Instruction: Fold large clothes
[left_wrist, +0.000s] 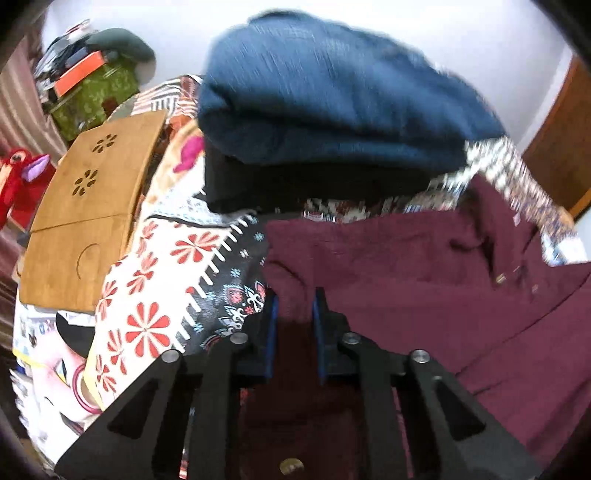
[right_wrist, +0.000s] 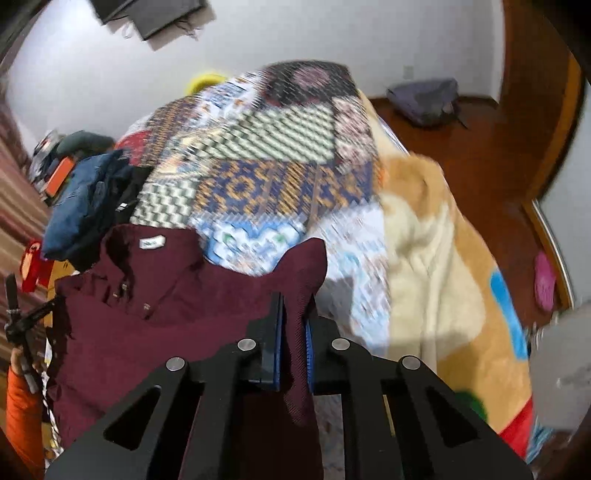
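A maroon collared shirt (left_wrist: 424, 258) lies spread over the patterned bedspread (left_wrist: 162, 280), collar and buttons at the right. My left gripper (left_wrist: 295, 314) is shut on a fold of its fabric at the near left edge. In the right wrist view the same maroon shirt (right_wrist: 147, 314) hangs to the left, its white neck label up. My right gripper (right_wrist: 293, 325) is shut on a raised shoulder corner of it, above the bedspread (right_wrist: 258, 155).
A blue folded garment (left_wrist: 332, 92) rests on a black one (left_wrist: 295, 184) just beyond the shirt. A wooden lap table (left_wrist: 85, 214) sits at the left, clutter behind it. A cream and orange blanket (right_wrist: 443, 236) covers the bed's right side. A grey bag (right_wrist: 424, 99) lies on the floor.
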